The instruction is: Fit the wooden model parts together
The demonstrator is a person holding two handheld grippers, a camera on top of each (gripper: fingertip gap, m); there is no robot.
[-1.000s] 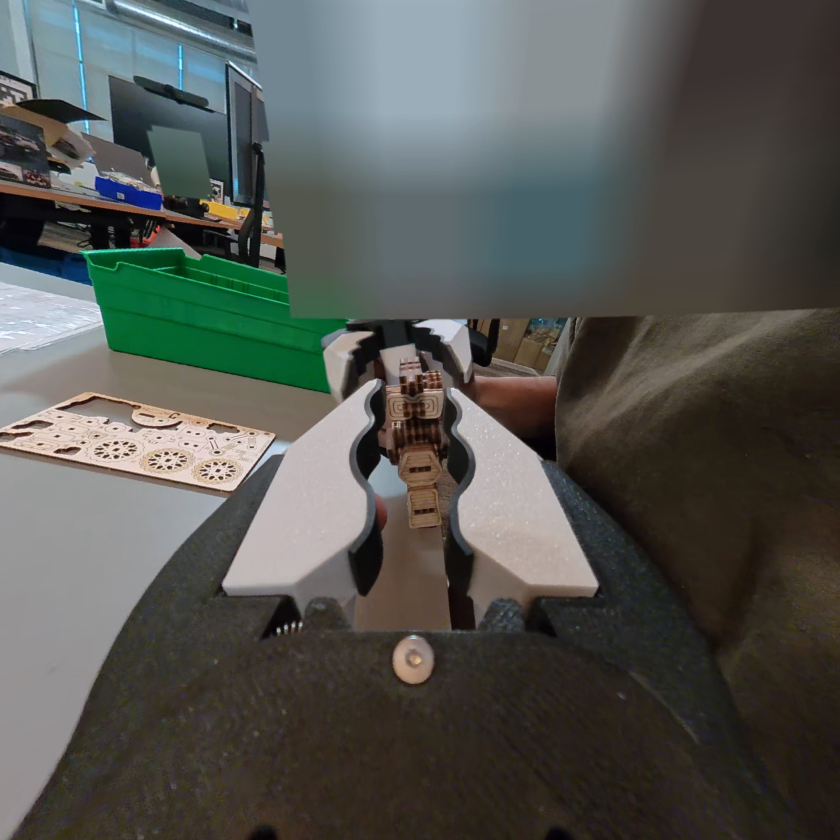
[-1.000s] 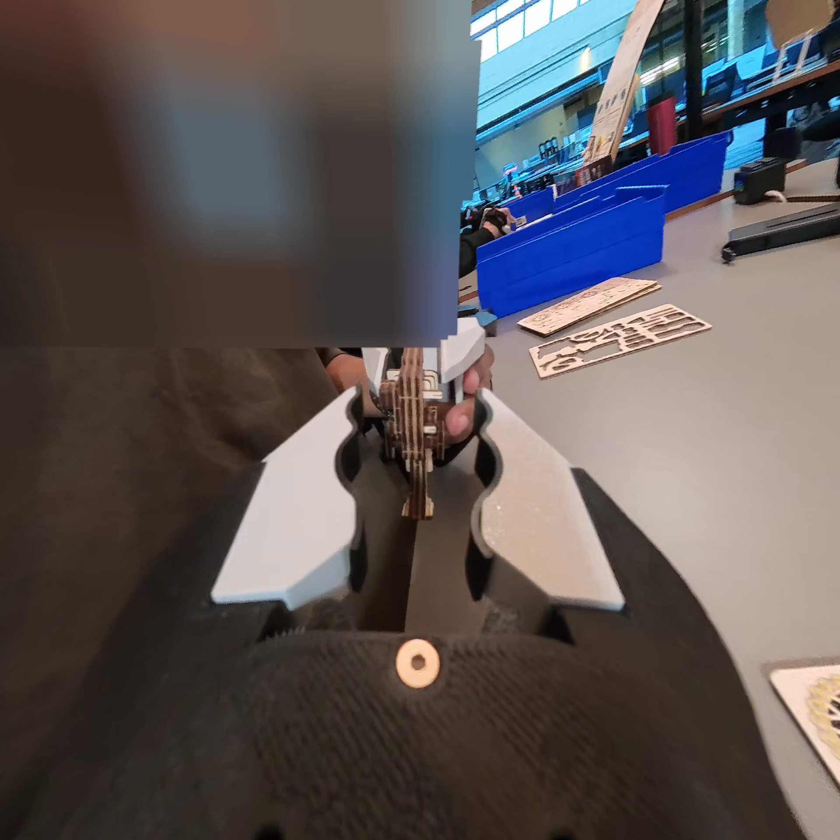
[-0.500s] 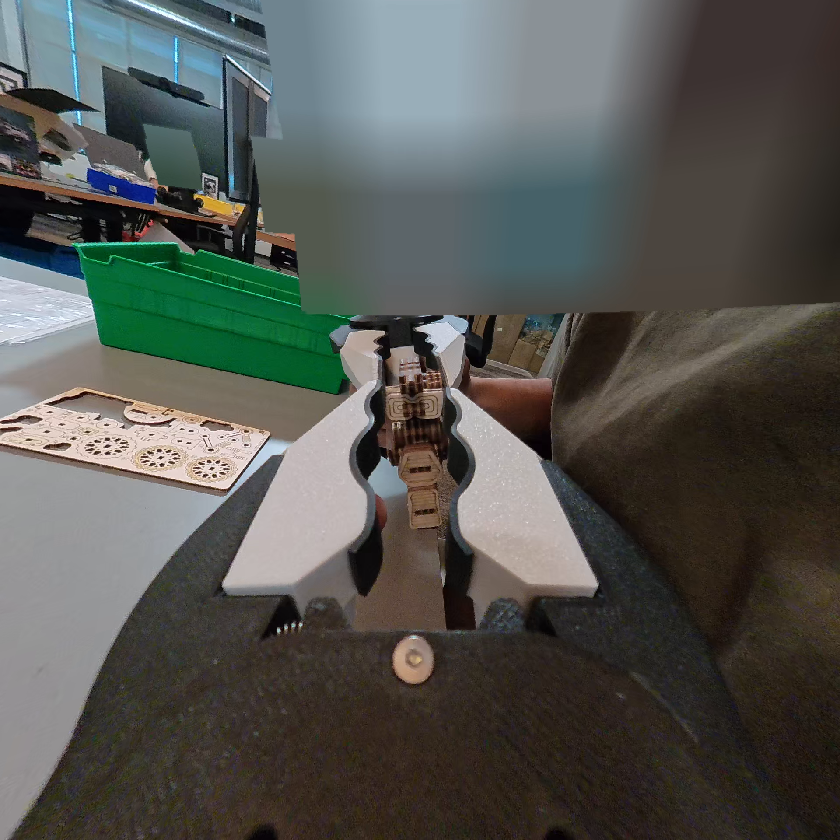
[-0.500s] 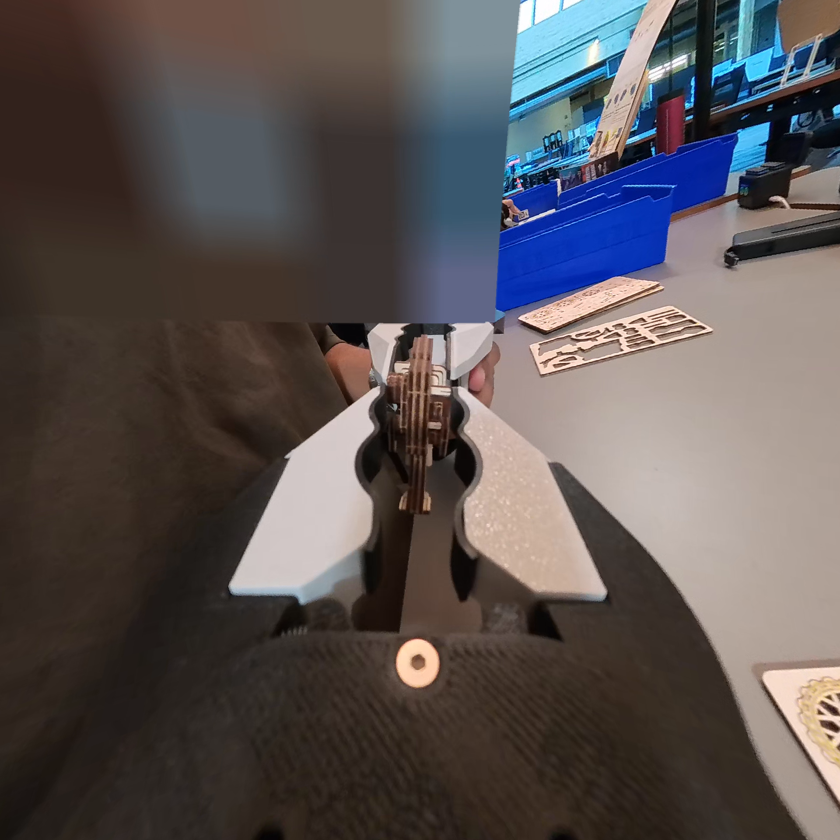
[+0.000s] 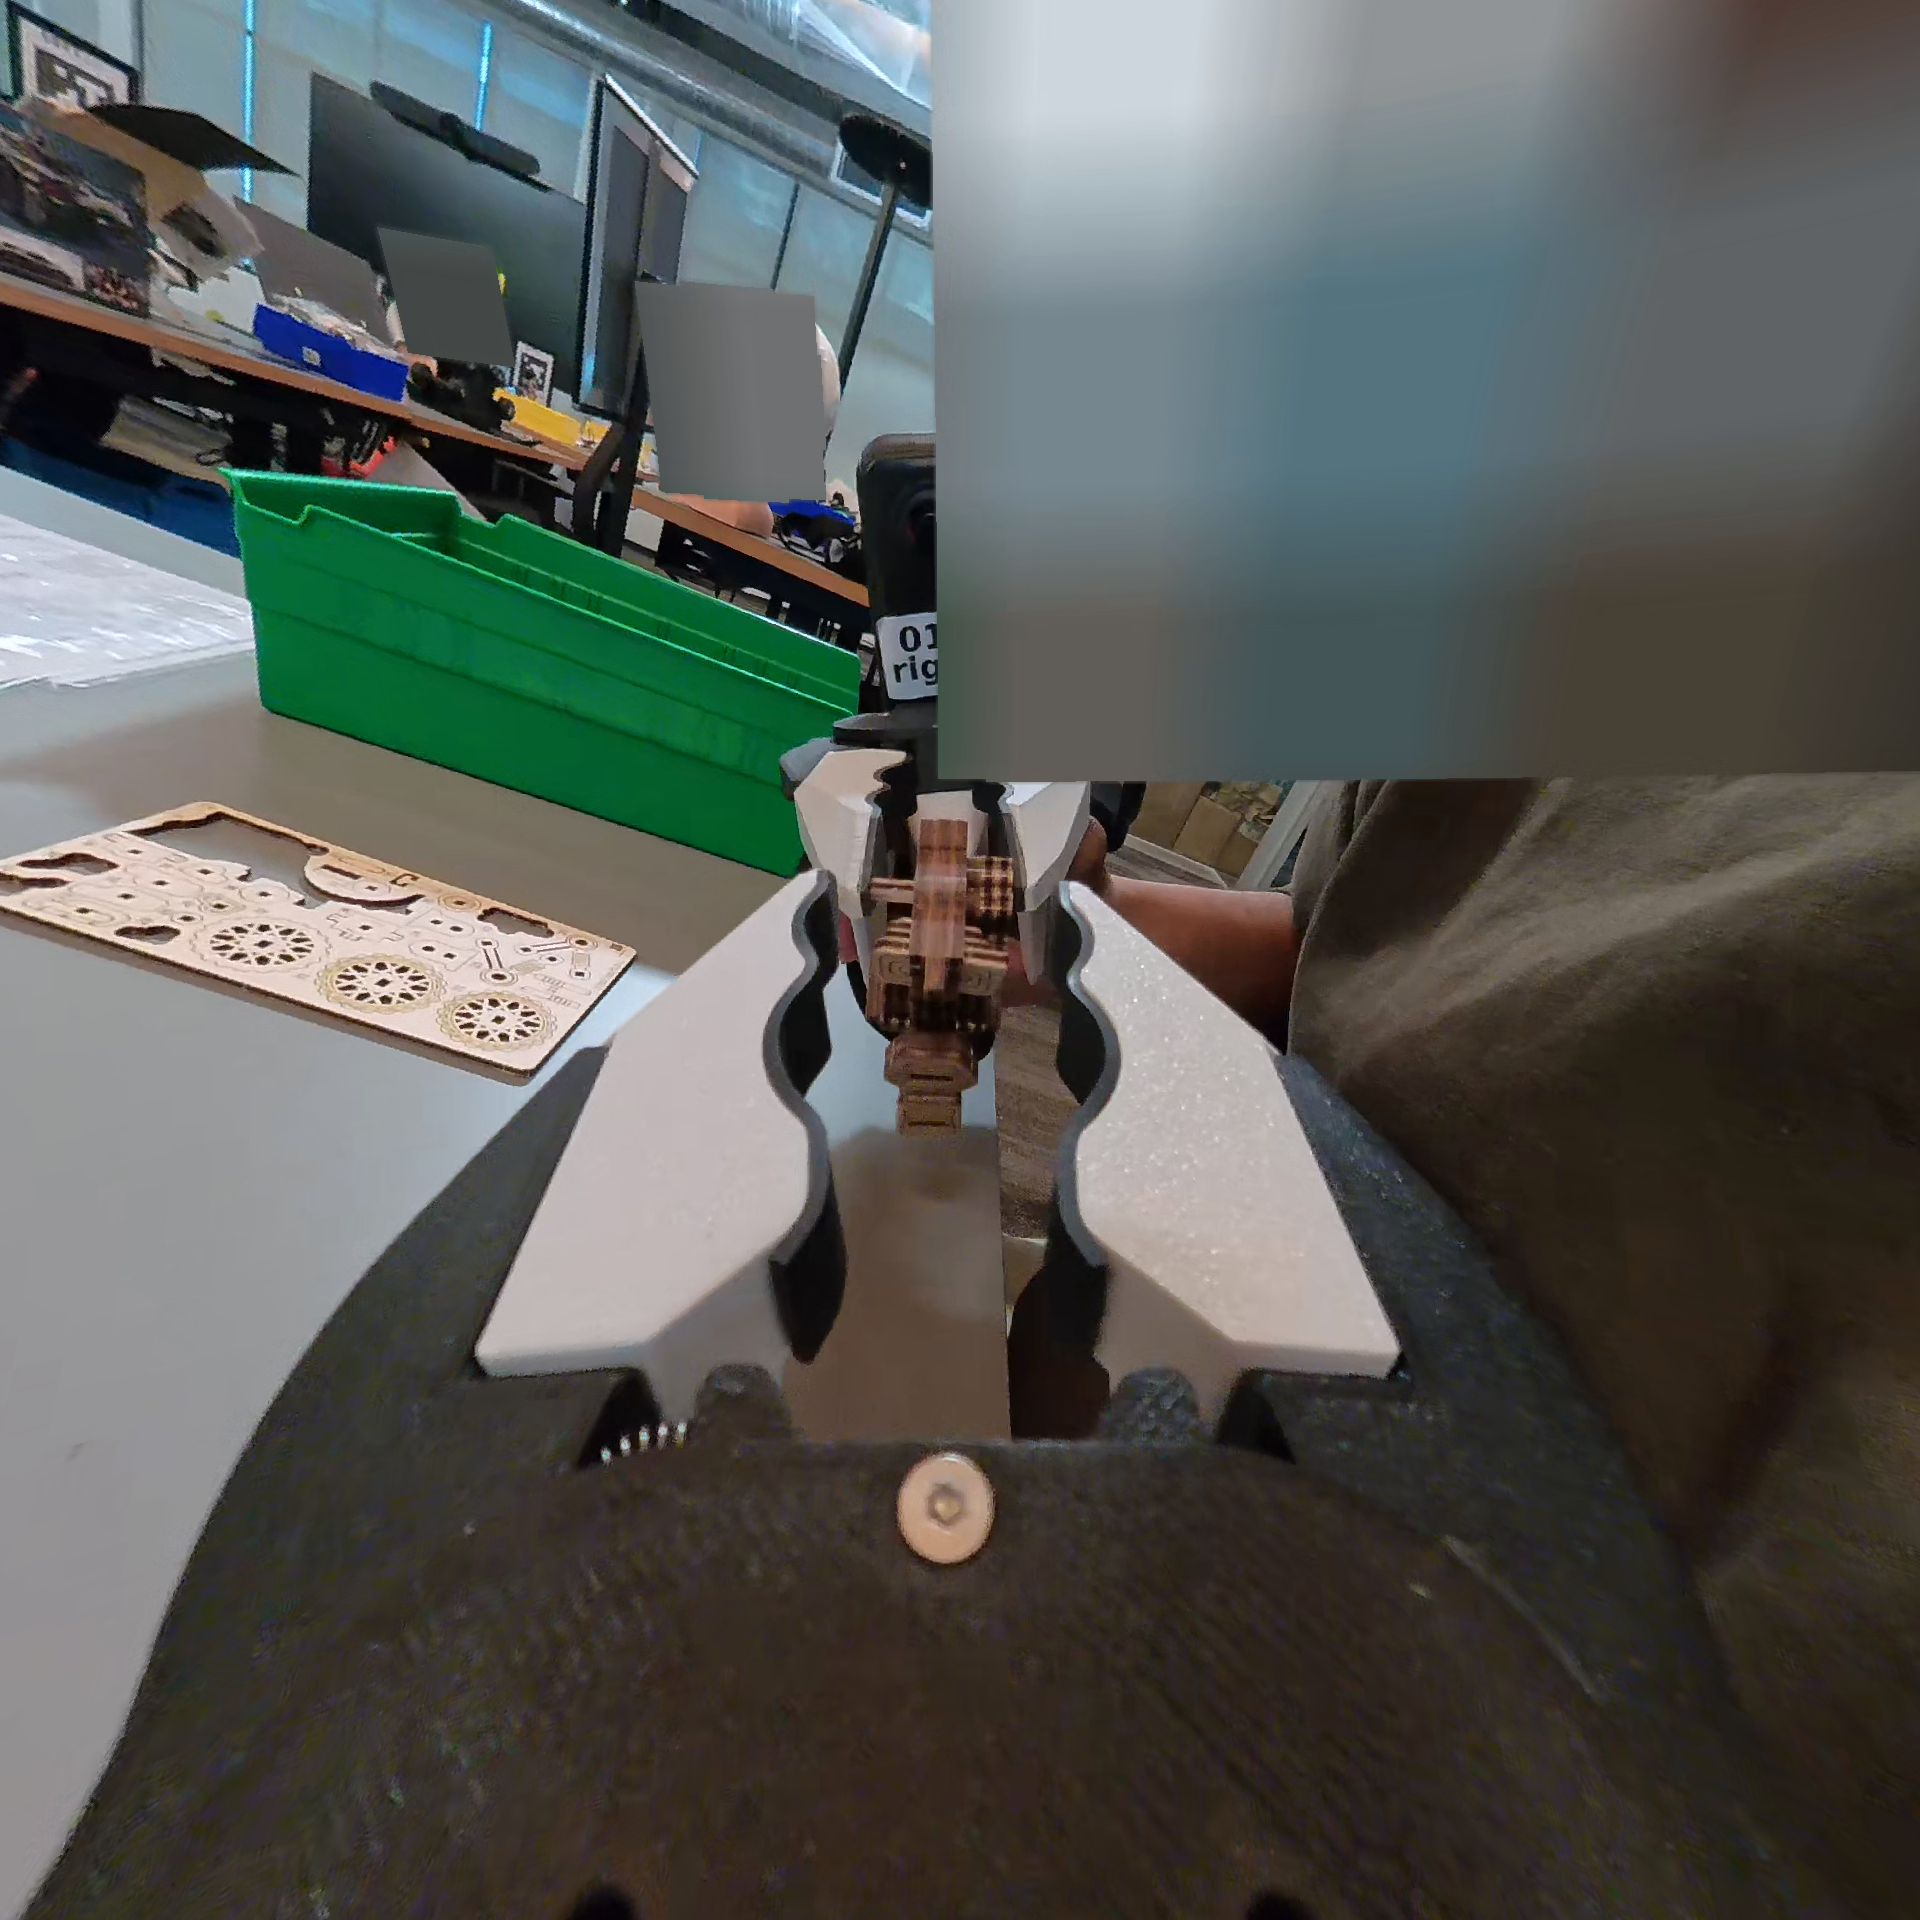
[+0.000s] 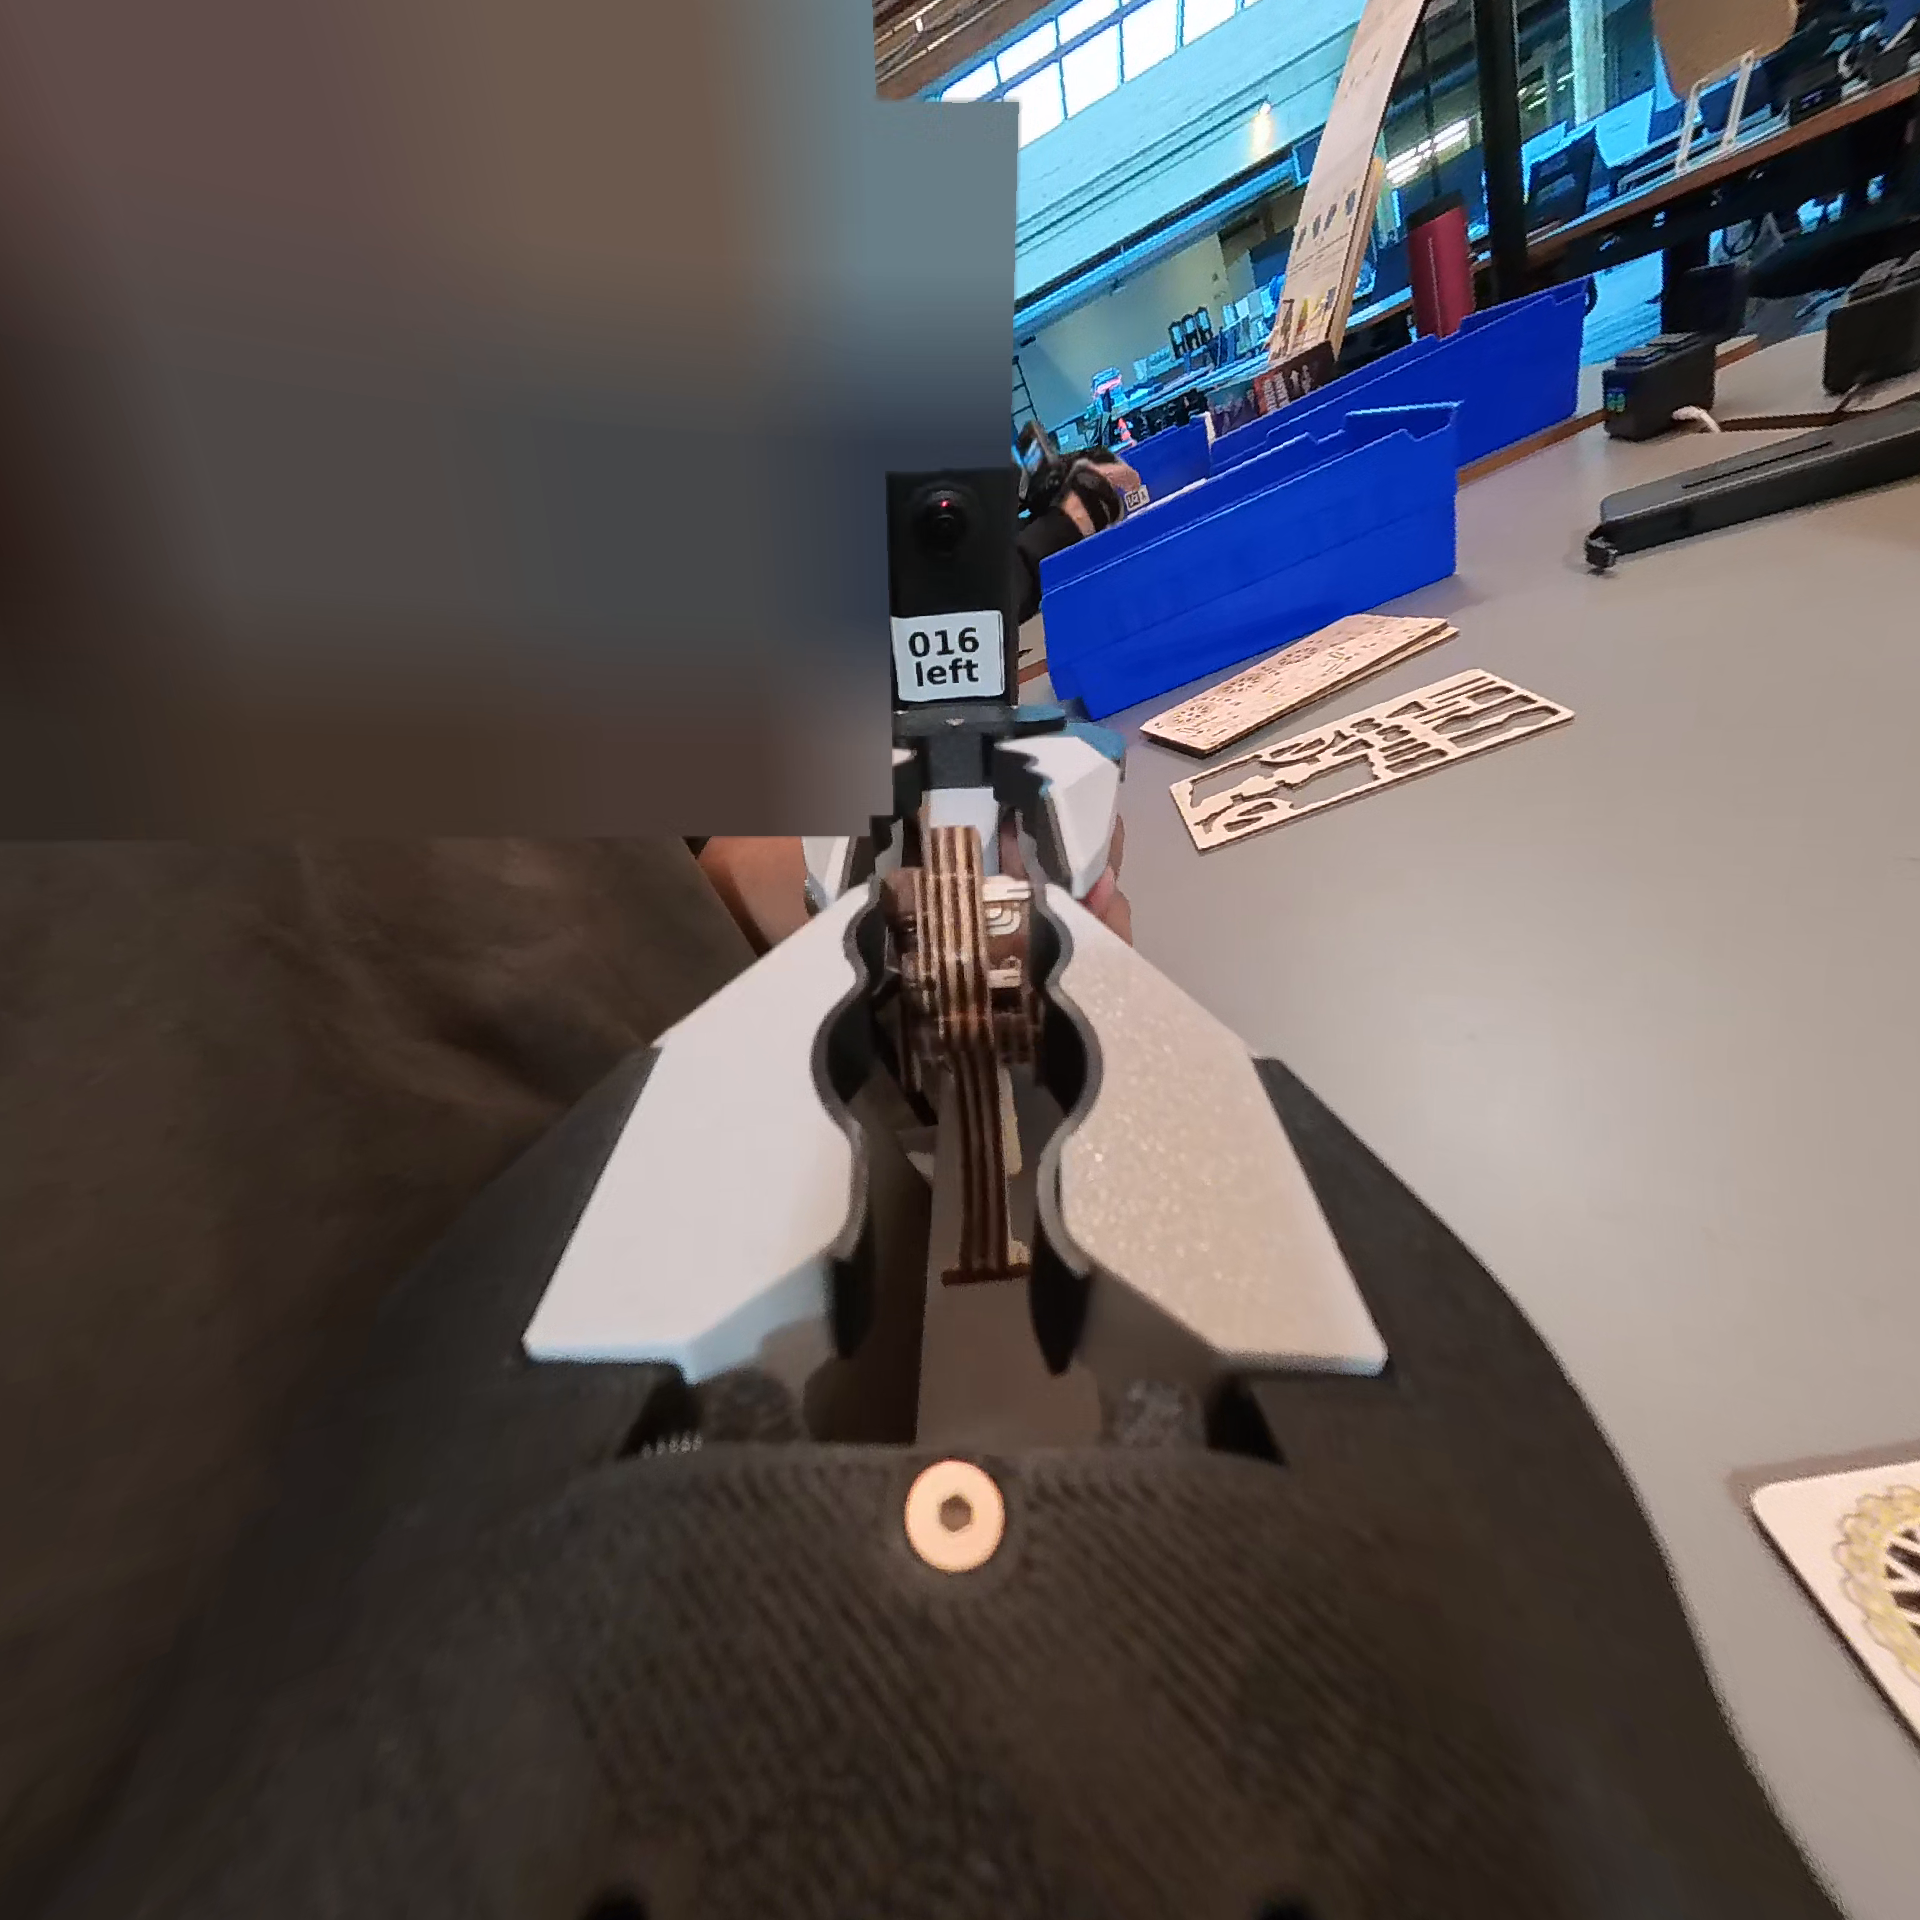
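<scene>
A small layered wooden model (image 5: 940,935) hangs in the air above the grey table's near edge, between the two grippers, which face each other. My right gripper (image 6: 956,904) is shut on the wooden model (image 6: 971,987), whose thin tail runs back between the fingers. It also shows in the left wrist view (image 5: 940,821), gripping the model's far end. My left gripper (image 5: 945,909) is open, its tips on either side of the model and apart from it. It shows beyond the model in the right wrist view (image 6: 982,821).
A green bin (image 5: 520,665) and a cut wooden part sheet (image 5: 312,935) lie to the left. A blue bin (image 6: 1247,582), a sheet stack (image 6: 1299,696) and a part sheet (image 6: 1371,748) lie to the right. A card (image 6: 1849,1579) lies near. The person's torso (image 5: 1610,1143) is close behind. Left and right tips are no more than a few centimetres apart. The card (image 6: 1849,1579) is about equally far from each gripper, around 15 centimeters. My left wrist view (image 5: 535,1042) looks at it from another angle.
The right gripper closed on the model, from wide open a second ago. The left gripper, shut on the model before, has opened and let go. Both grippers drew slightly apart.
</scene>
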